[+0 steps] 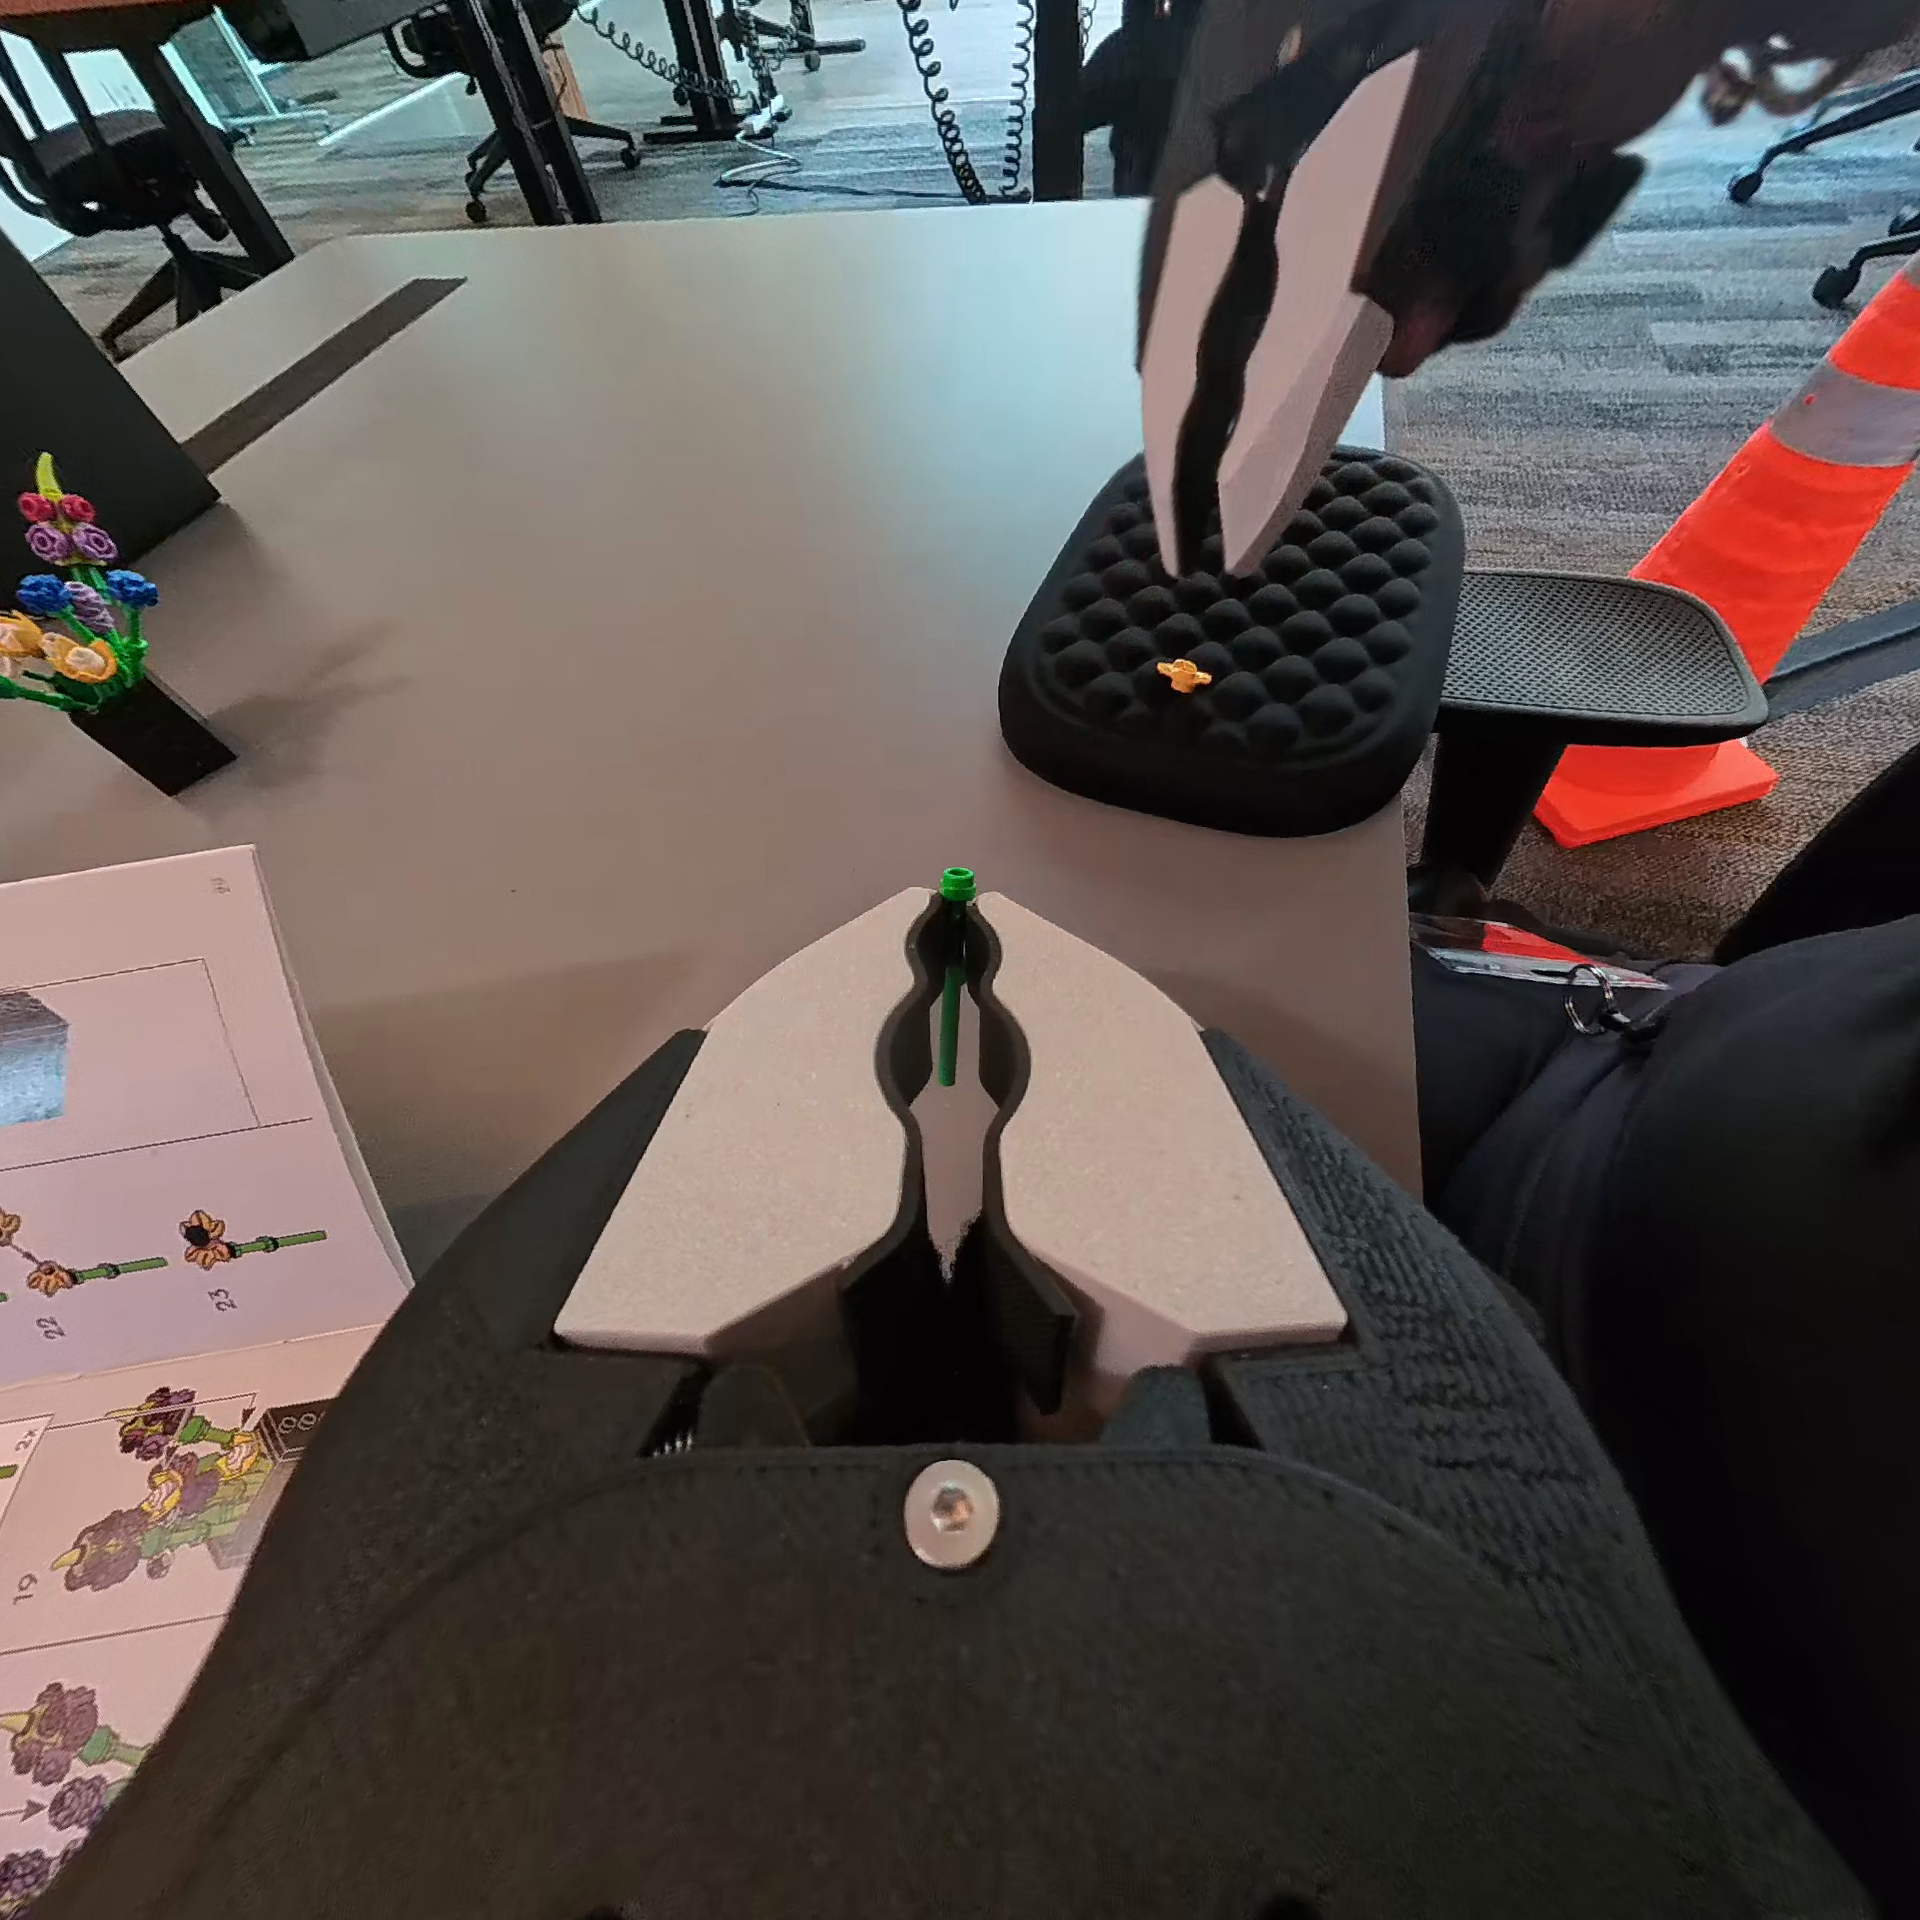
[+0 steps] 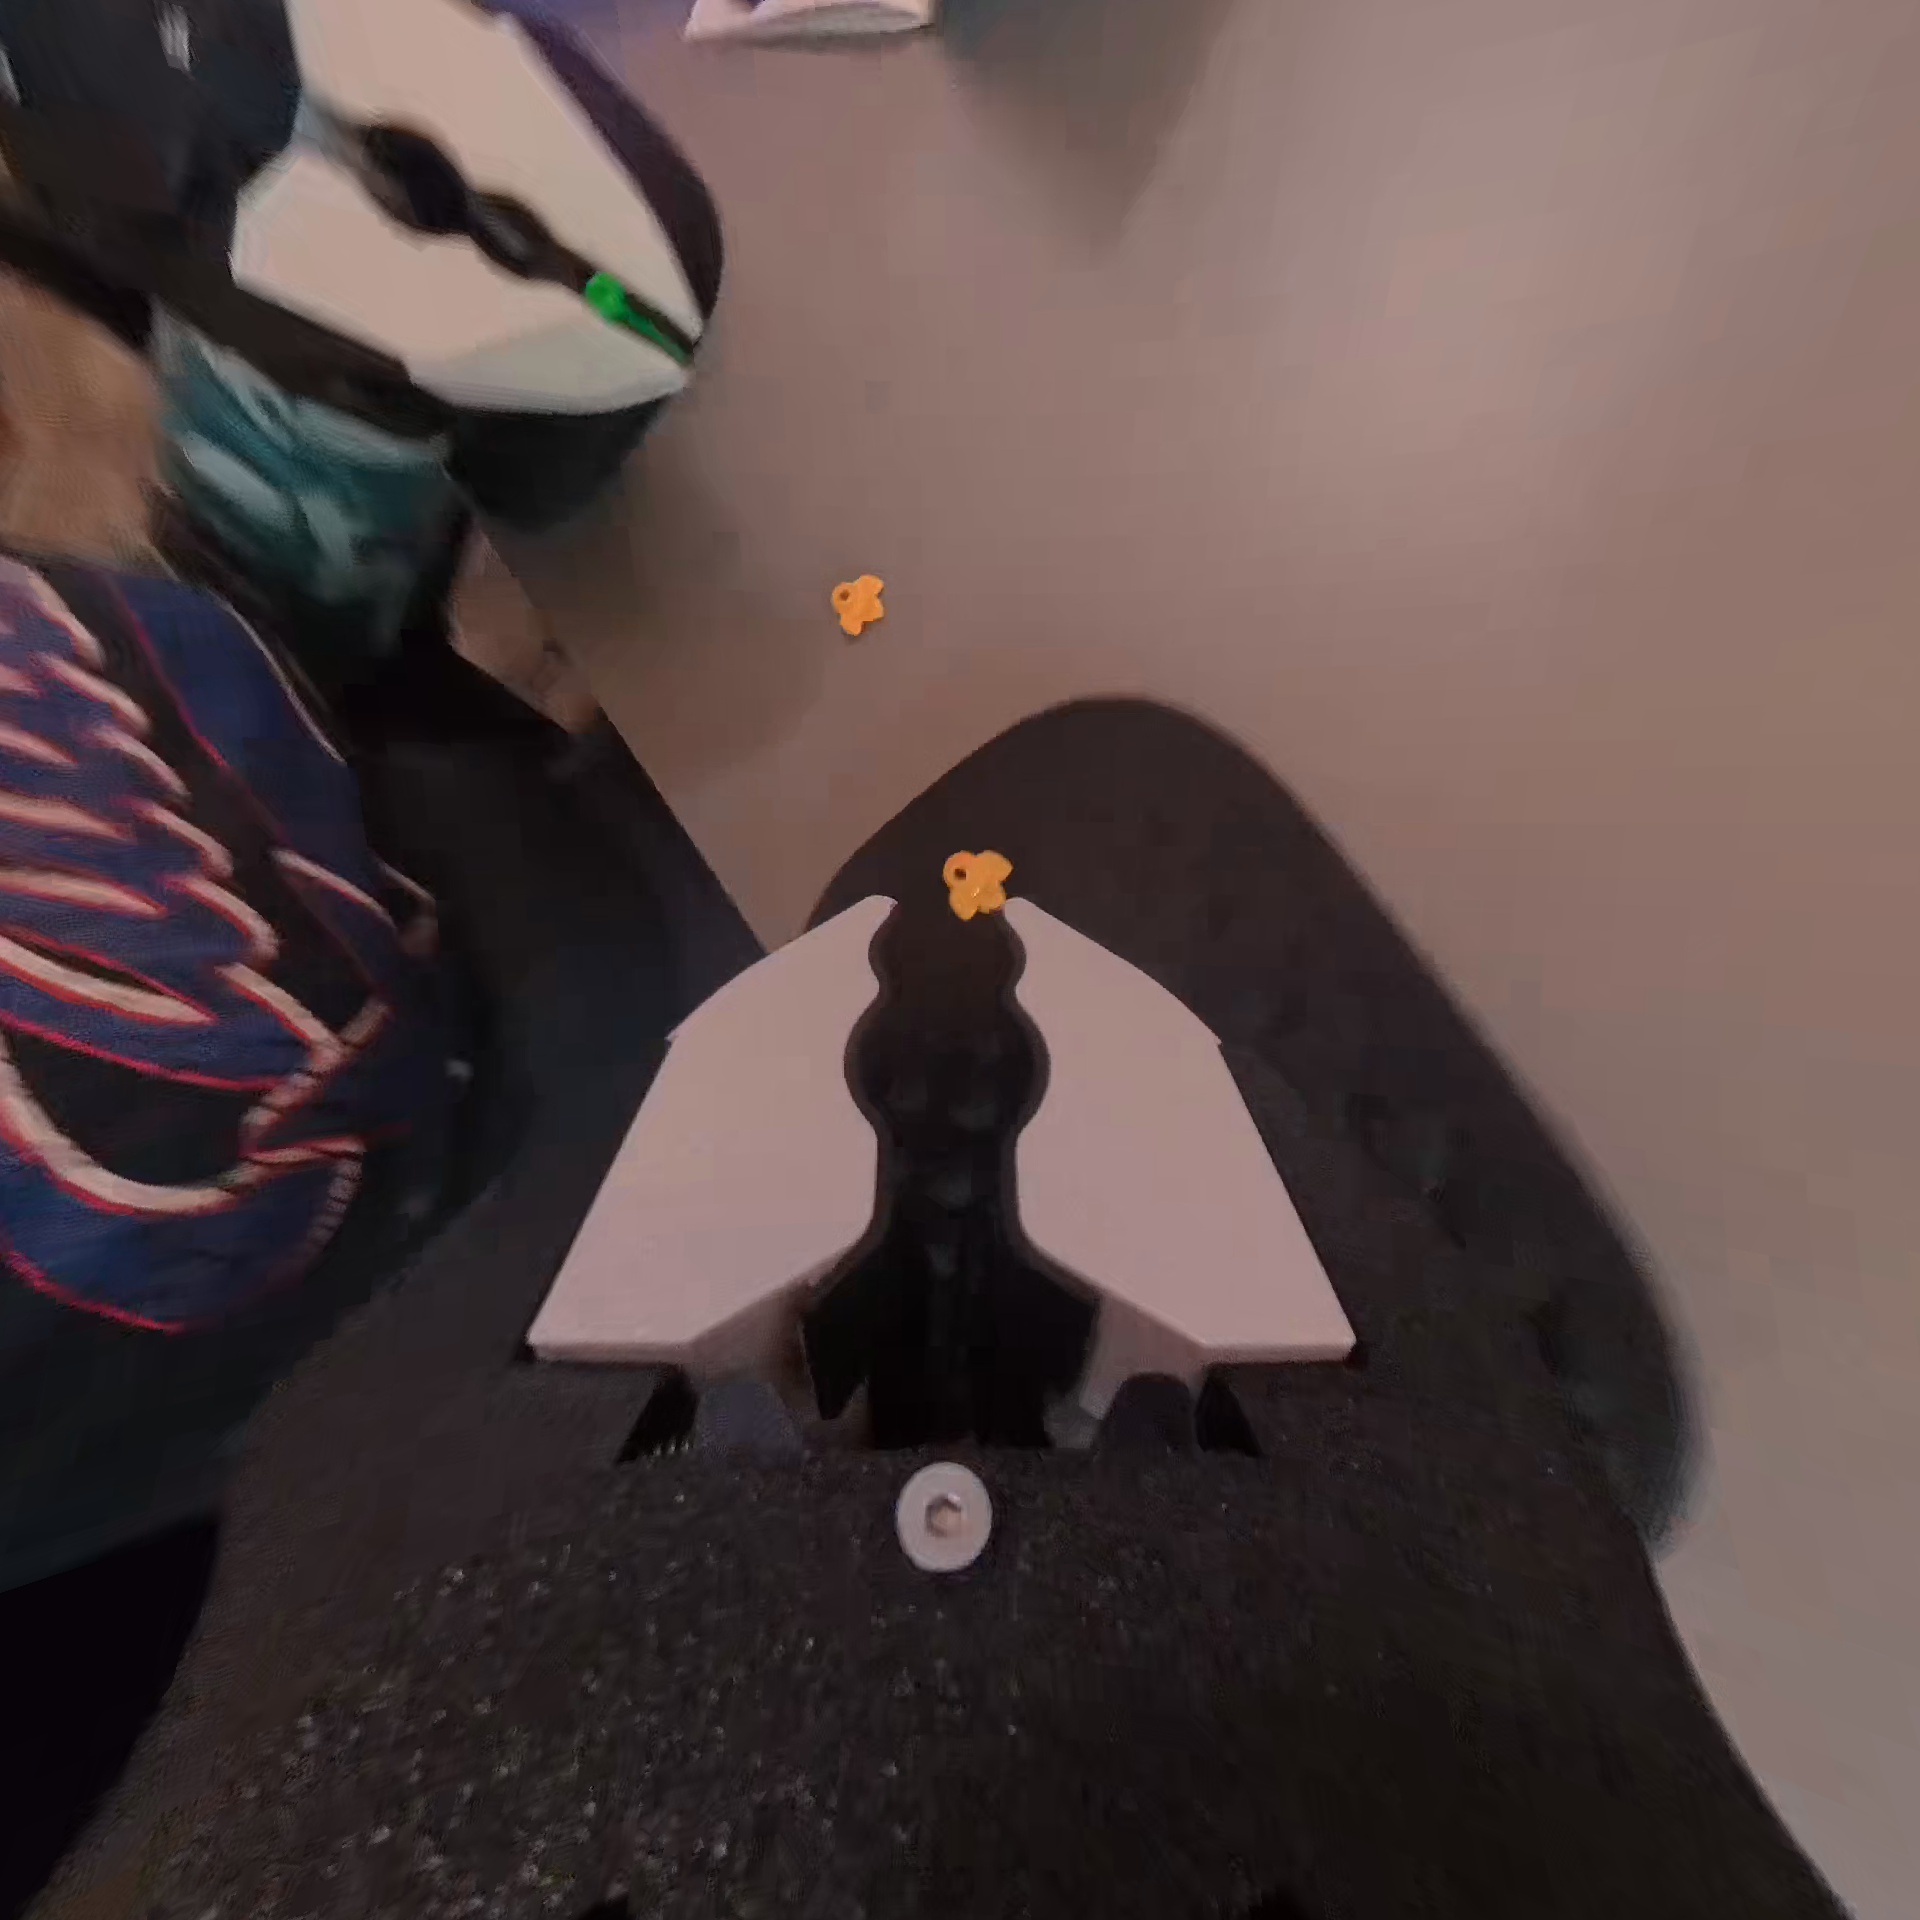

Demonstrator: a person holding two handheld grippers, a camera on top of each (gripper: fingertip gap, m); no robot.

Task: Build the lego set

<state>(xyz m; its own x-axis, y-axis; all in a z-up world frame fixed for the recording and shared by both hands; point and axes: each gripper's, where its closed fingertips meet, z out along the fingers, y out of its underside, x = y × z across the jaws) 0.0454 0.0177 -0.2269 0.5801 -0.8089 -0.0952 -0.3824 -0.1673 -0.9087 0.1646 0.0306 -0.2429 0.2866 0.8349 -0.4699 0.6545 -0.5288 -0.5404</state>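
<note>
— Left wrist view first: what does my left gripper (image 1: 961,902) have?

— I see it closed on a thin green stem piece (image 1: 951,1013). The stem stands between the two fingers and its knob end comes out just past the tips, above the grey surface (image 1: 644,499).

— And my right gripper (image 2: 948,902)?

— Its fingers are a little apart, with a clear gap between the tips, and they grip nothing. They point down over the black bumpy pad (image 1: 1236,644) at the right edge of the surface. A small orange flower piece (image 2: 975,883) lies on the pad, just in front of the tips; whether a tip touches it, I cannot tell, the picture is blurred.

— Other things around?

— A second orange flower piece (image 2: 858,604) lies on the bare surface beyond the pad. At the left are the open instruction booklet (image 1: 156,1195) and the finished flower bouquet (image 1: 73,603) in its black base. An orange cone (image 1: 1787,499) and a chair armrest (image 1: 1600,655) are beside the surface.
</note>
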